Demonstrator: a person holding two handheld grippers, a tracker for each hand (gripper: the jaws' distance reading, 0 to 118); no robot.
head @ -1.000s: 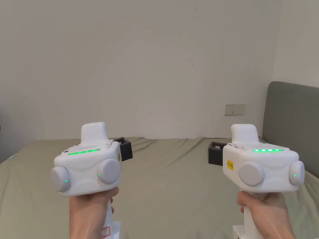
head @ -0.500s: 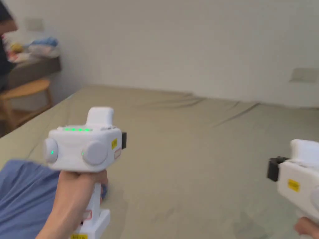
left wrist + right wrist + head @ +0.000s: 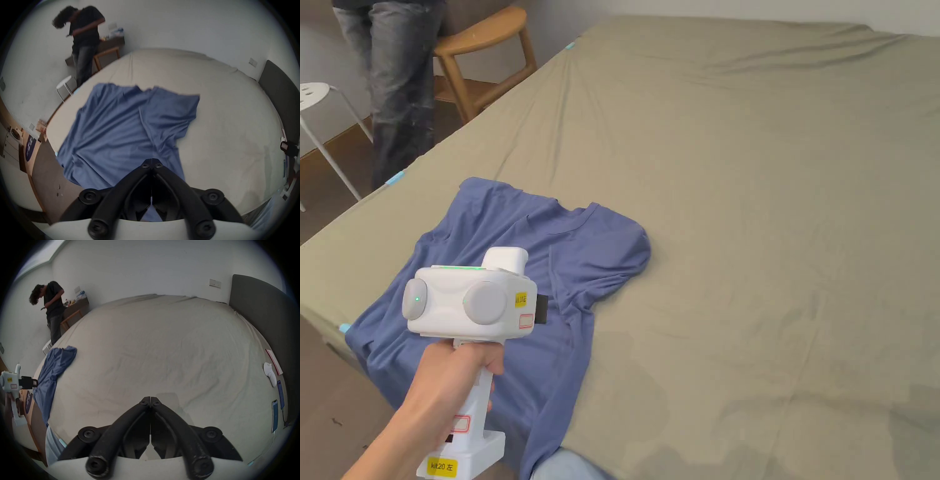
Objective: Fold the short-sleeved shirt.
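A blue short-sleeved shirt [image 3: 550, 269] lies rumpled near the bed's left front corner, its hem hanging over the edge. One sleeve [image 3: 172, 112] is bunched toward the middle of the bed. My left gripper [image 3: 151, 162] hovers above the shirt's lower part, jaws shut and empty; in the head view its white body [image 3: 470, 303] is held in a hand. My right gripper [image 3: 150, 400] is shut with nothing in it, over bare sheet to the right of the shirt [image 3: 53, 368]. The left gripper [image 3: 33, 382] also shows at the far left of the right gripper view.
An olive-beige sheet covers the bed [image 3: 769, 187]. A person [image 3: 84, 40] stands beyond the left edge beside a wooden chair [image 3: 481, 44] and a white stool [image 3: 315, 100]. A grey headboard [image 3: 259, 318] is on the right, with a controller [image 3: 270, 374] and phones [image 3: 274, 415] near it.
The head camera has swung down and left from the wall to the bed. The shirt has come fully into view, and the left gripper now hangs over it.
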